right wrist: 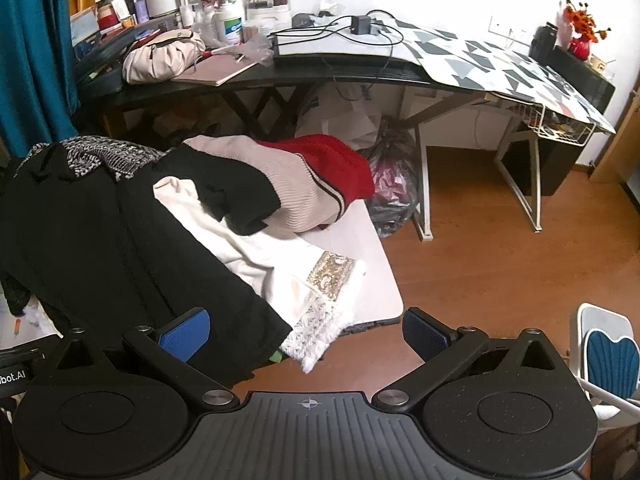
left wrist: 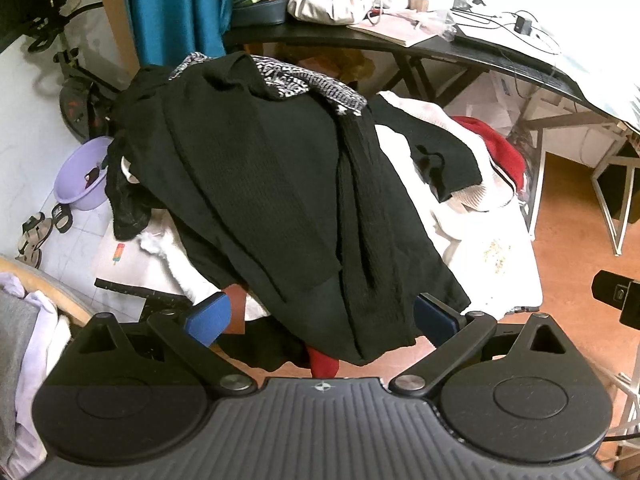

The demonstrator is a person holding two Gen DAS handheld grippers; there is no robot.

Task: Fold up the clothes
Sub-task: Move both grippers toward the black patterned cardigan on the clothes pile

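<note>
Nearest in the left wrist view, left tongs (left wrist: pixel 322 318) spread wide, blue ribbed pads either side of the hanging hem of a black ribbed knit garment (left wrist: pixel 260 184), gripping nothing. Draped in long vertical folds over the clothes heap, matte and finely corded, hem spilling past the near edge of the small pale surface (right wrist: pixel 376 264). Below the hem, a red cloth scrap (left wrist: pixel 323 362) against orange-brown floor. In the right wrist view, right tongs (right wrist: pixel 306 332) likewise wide apart and empty, left pad just beside the black knit's lower edge, right pad over bare wooden floor (right wrist: pixel 500 248). Only here: a cream garment (right wrist: pixel 256 256) with a gold sequinned band (right wrist: pixel 332 274) and white fringe overhanging the rounded front corner of the surface. Farther back, a beige ribbed sweater (right wrist: pixel 296 188) with dark stripe trim, a red knit (right wrist: pixel 332 160) behind it, and a black-and-white patterned fabric (left wrist: pixel 304 80) at the heap's top. Only at left: a lilac plastic basin (left wrist: pixel 80 178) and sandals (left wrist: pixel 36 236) on pale tiles. Open floor to the right of the surface; beyond, a cluttered black desk (right wrist: pixel 280 76) with crossed legs.
</note>
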